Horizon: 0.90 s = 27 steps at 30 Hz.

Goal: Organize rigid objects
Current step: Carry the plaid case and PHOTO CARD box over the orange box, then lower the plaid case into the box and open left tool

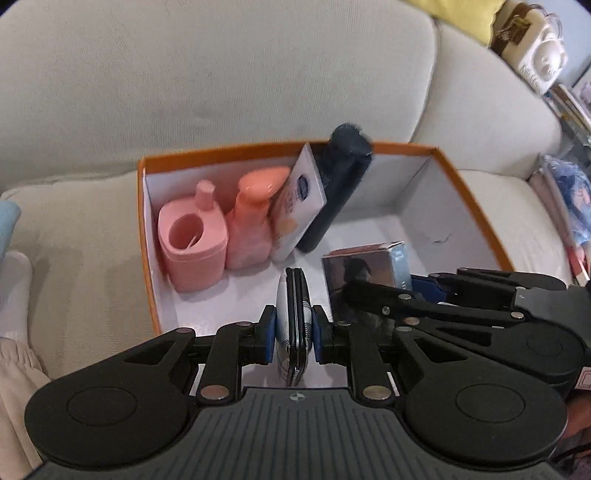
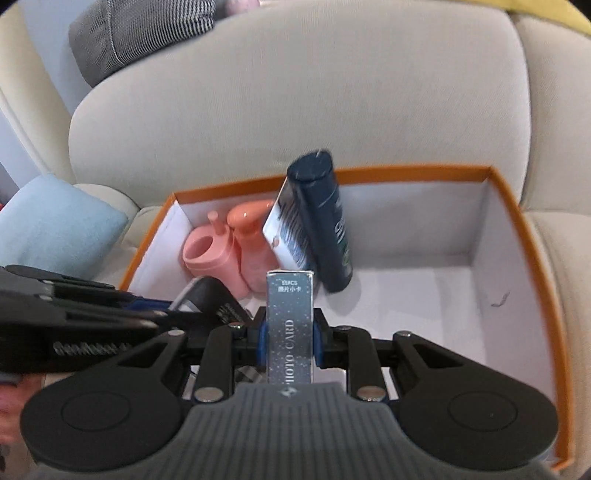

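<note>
An orange-rimmed white box [image 1: 476, 206] sits on a beige sofa. In its far left corner stand a pink holder [image 1: 192, 243], a salmon pump bottle [image 1: 251, 221], a white tube [image 1: 299, 206] and a dark blue bottle [image 1: 336, 192] that leans left. My left gripper [image 1: 293, 332] is shut on a flat silver-and-black compact [image 1: 291, 325], held on edge over the box's near side. My right gripper [image 2: 290, 341] is shut on a silver photo card box [image 2: 291, 325], held over the box floor. The photo card box also shows in the left wrist view [image 1: 369, 269].
A light blue cushion [image 2: 55, 225] lies left of the box. A grey patterned cushion [image 2: 140, 33] sits on the sofa back. Books and a white bag [image 1: 535, 55] stand at the far right. The right half of the box floor [image 2: 424, 295] is bare.
</note>
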{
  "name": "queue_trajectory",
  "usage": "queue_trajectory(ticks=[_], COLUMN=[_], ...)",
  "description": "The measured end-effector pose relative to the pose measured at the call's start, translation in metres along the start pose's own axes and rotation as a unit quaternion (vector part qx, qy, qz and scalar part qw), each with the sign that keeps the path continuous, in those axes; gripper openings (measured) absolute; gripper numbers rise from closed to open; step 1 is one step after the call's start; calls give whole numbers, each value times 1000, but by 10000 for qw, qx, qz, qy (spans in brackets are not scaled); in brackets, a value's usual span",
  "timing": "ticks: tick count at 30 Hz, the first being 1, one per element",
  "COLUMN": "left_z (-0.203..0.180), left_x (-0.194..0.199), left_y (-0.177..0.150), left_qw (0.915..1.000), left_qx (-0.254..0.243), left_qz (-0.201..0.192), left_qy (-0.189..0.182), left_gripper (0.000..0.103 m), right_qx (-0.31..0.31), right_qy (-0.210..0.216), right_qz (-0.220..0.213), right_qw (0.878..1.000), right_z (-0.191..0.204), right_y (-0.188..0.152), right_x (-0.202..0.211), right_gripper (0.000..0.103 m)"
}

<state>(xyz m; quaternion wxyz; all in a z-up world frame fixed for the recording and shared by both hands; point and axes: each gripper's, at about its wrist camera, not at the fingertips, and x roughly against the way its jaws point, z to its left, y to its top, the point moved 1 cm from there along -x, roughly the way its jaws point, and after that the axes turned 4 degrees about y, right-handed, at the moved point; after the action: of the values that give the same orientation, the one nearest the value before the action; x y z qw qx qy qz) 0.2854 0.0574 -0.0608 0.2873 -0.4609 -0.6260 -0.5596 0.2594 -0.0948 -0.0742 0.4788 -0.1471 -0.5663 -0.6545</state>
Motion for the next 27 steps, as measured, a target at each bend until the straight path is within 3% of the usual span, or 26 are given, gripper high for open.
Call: queue_trajectory(ticks=[9,13,16,27], left_z=[7,18,18,14], left_x=[-3,-4,-5,-3], left_y=[3,0,0,1], left_qw=[9998,9970,9960,9991], left_qx=[186,601,616,361], left_qz=[-79,111,212,119], left_qy=[40,-482,-604,-176], left_gripper=[22,21,21,25], right_qx=[-167,-416,-421,-538], right_qy=[3,-8,1,-98], right_qz=[286,309,289,492], right_qw=[9995,9987,9987,9973], right_z=[-6,-8,-9,-8], right_y=[-4,-3,-4,-3], right_x=[-26,-31,-29,-36], right_gripper=[23,24,24,24])
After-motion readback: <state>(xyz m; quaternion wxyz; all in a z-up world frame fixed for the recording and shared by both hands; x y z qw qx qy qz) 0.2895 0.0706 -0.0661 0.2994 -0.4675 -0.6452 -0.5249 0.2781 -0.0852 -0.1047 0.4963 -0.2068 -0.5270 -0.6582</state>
